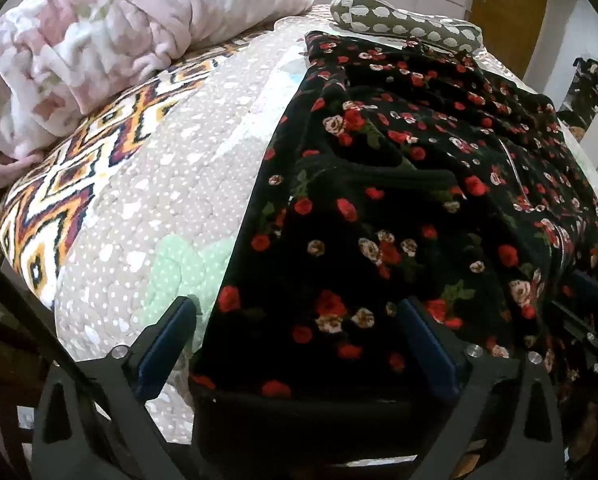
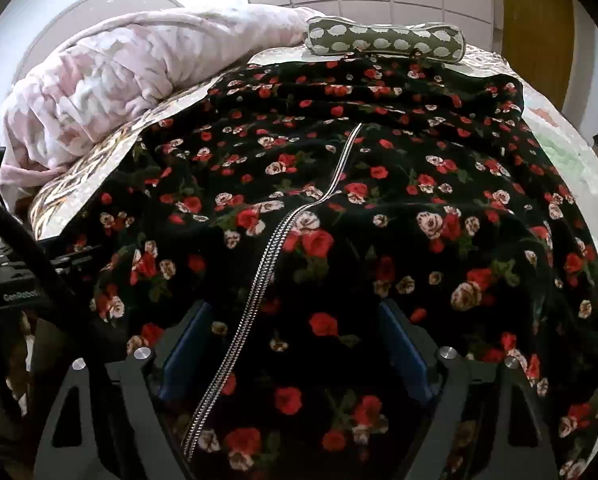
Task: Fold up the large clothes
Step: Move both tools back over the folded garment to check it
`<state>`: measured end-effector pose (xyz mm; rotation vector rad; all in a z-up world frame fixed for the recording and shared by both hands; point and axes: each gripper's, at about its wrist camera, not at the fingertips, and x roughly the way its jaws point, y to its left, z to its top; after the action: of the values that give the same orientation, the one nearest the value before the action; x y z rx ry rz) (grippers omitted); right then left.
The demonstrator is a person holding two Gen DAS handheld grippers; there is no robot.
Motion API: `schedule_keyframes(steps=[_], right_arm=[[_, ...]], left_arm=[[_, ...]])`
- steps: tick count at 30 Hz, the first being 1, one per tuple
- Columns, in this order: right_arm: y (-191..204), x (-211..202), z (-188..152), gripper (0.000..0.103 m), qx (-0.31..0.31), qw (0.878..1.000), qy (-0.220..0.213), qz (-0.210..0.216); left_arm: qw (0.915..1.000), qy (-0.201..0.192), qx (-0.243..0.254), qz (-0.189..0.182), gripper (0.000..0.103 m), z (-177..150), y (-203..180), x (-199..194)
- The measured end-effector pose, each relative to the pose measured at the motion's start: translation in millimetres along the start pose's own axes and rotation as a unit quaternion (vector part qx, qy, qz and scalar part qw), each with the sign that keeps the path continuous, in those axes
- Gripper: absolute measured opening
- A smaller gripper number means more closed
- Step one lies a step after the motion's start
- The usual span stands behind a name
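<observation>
A black garment with red and cream roses (image 1: pixel 399 208) lies spread on the bed, and its silver zipper (image 2: pixel 283 232) runs up the middle in the right wrist view. My left gripper (image 1: pixel 297 308) is open above the garment's near left corner. One blue pad (image 1: pixel 167 344) is over the quilt and the other is over the cloth, just behind the plain black hem band (image 1: pixel 299 404). My right gripper (image 2: pixel 295 312) is also open, and its pads straddle the zipper and the cloth without pressing on it.
The bed carries a dotted beige quilt (image 1: pixel 159 184) with a zigzag-patterned strip (image 1: pixel 59 200). A bunched pink fleece blanket (image 1: pixel 99 40) lies at the back left and a dotted olive cushion (image 2: pixel 383 40) at the far end. A wooden door (image 2: pixel 539 12) stands behind on the right.
</observation>
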<state>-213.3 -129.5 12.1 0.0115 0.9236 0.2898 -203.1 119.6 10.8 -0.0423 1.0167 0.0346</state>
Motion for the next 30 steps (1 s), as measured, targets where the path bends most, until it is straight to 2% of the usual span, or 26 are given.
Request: schedule_keyframes(steps=[11,20,30], right_arm=[[7.5,4.5,-1.1,0.091,-0.011,1.0,-0.001,-0.029],[6.9,6.9,-0.9,0.097,-0.003,0.999,-0.002,-0.041],[7.2,9.2,2.1,0.098,0.003,0.999,0.011,-0.044]], left_arm=[[0.9999,-0.01,-0.004,-0.012,0.103,-3.3,4.0,1.4],[0.9998,-0.015,-0.004,-0.013,0.103,-4.1,4.8,1.3],[0.9998,-0.019,0.0,-0.011,0.103,-4.7,3.5,0.3]])
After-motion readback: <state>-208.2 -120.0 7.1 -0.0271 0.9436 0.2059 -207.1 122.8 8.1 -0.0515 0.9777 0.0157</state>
